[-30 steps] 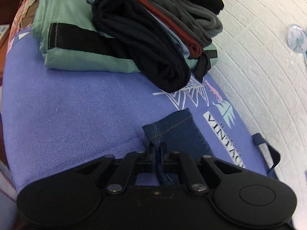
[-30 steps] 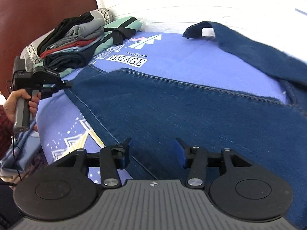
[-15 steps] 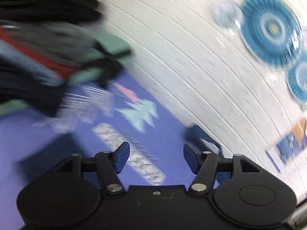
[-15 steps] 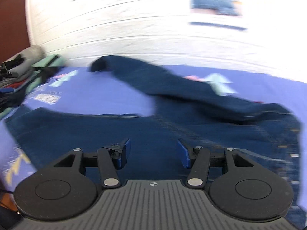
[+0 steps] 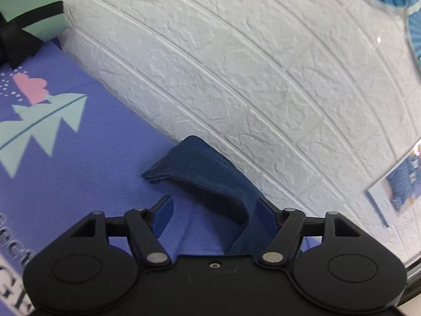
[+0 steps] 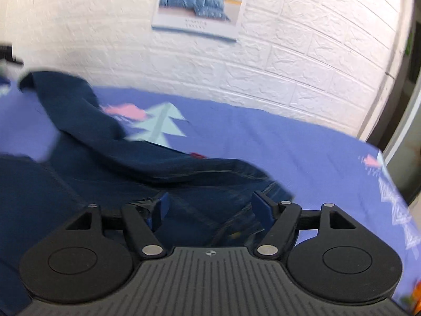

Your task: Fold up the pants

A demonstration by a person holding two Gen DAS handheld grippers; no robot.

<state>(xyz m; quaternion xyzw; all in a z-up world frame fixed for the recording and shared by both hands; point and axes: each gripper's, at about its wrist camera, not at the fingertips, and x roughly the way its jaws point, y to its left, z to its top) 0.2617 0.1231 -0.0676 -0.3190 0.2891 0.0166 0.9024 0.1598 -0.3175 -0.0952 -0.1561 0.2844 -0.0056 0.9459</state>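
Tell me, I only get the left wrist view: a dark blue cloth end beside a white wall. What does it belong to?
Observer: It is one leg of the jeans. The right wrist view shows the rest of them lying on the purple bedsheet.
Visitor: Is the other hand-held gripper holding them?
Observer: No. The right hand-held gripper is open, over the wider part of the jeans.

Probably a bedroom: printed purple bedsheet (image 6: 289,142), white brick-pattern wall (image 5: 236,65), folded clothes (image 5: 29,18)
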